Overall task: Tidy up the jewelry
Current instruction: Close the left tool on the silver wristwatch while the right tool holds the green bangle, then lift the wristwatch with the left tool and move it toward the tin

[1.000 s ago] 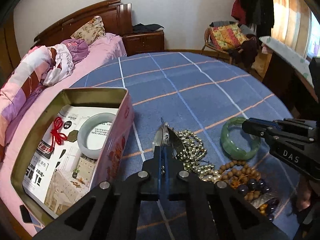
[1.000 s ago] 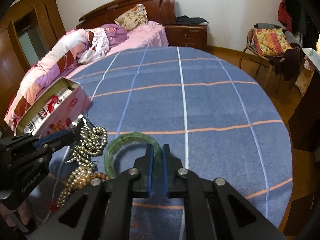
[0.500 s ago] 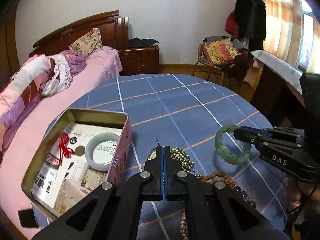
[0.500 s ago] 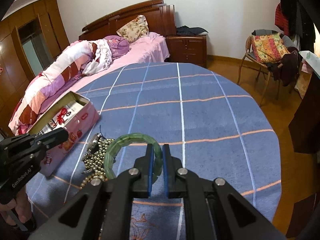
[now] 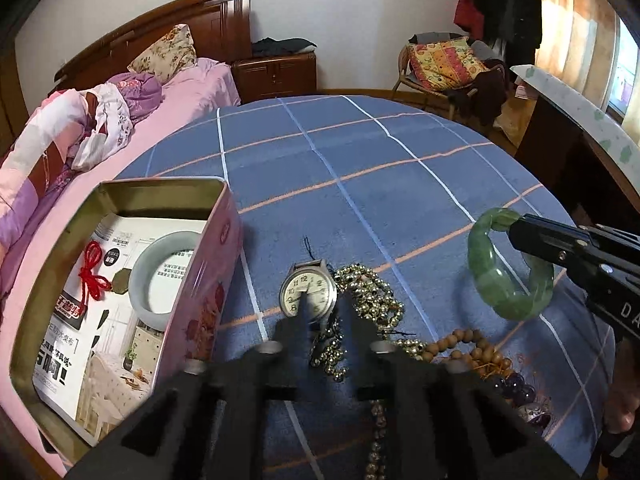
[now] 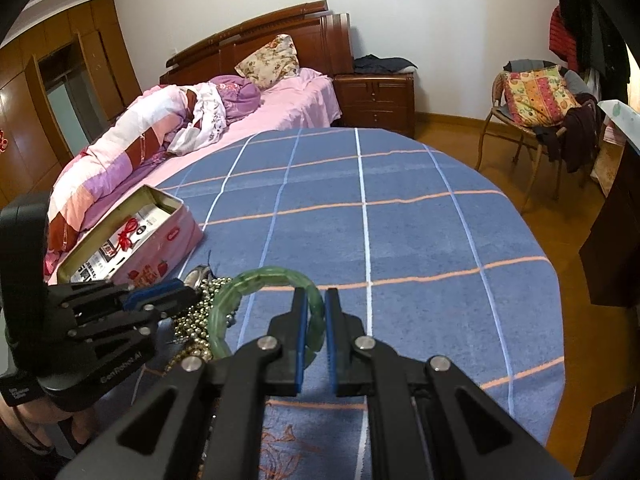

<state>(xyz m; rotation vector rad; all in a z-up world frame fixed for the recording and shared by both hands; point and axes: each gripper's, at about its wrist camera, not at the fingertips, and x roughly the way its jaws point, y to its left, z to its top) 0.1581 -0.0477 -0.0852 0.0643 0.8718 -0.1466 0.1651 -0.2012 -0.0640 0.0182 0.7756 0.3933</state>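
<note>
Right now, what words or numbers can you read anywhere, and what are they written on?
"DA", cut off at the edge: on the right gripper body.
"GenRobot.AI", faint: on the left gripper body.
Hour numbers, with 12, 11, 10, 9, 8 legible: on the watch dial.
Chinese print: on the paper lining the tin box, too blurred to read.

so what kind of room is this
Most likely a home bedroom: a bed with a wooden headboard, a nightstand, and a chair piled with clothes beside the blue-clothed table.
</note>
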